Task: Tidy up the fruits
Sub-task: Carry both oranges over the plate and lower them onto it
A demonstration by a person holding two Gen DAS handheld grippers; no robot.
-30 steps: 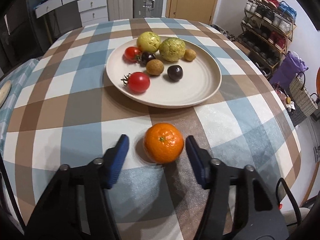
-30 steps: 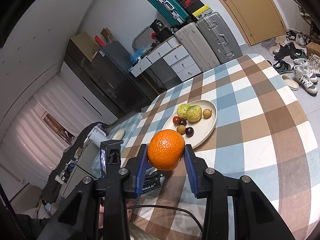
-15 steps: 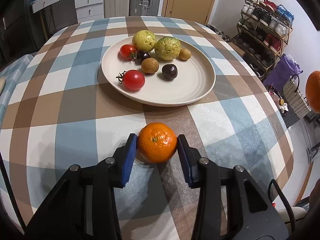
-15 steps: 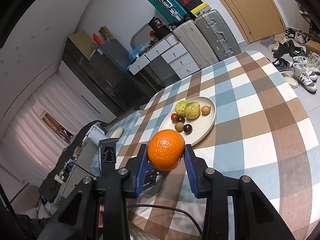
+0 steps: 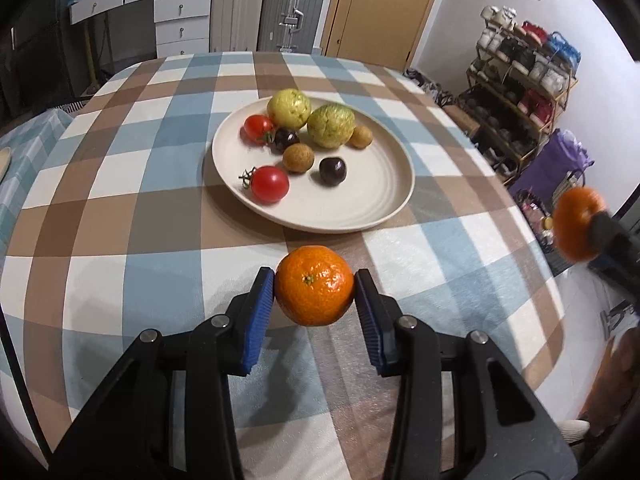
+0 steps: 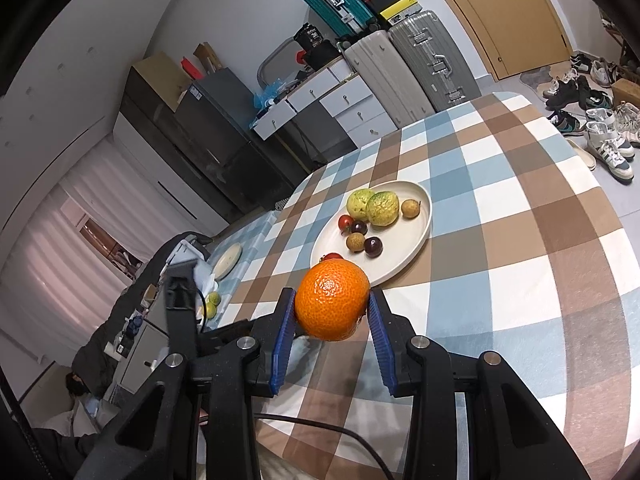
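Note:
My left gripper (image 5: 315,286) is shut on an orange mandarin (image 5: 314,285), held just above the checked tablecloth in front of the plate. The cream plate (image 5: 376,196) carries two green-yellow guavas (image 5: 330,125), two red tomatoes (image 5: 269,183), two dark plums (image 5: 332,170) and two brown longans (image 5: 298,157). My right gripper (image 6: 331,307) is shut on a second mandarin (image 6: 332,305), raised above the table's near side. That second mandarin (image 5: 576,223) also shows blurred at the right edge of the left wrist view. The plate (image 6: 416,240) lies beyond it in the right wrist view.
The round table (image 5: 120,184) wears a blue, brown and white checked cloth. A shoe rack (image 5: 520,80) and a purple bag (image 5: 560,164) stand to its right; suitcases (image 5: 292,8) and drawers (image 5: 176,20) behind. A small dish (image 6: 226,260) sits on a side table at left.
The left gripper's jaws closed onto the mandarin on the cloth and lifted it slightly. The right gripper kept holding its mandarin with little movement.

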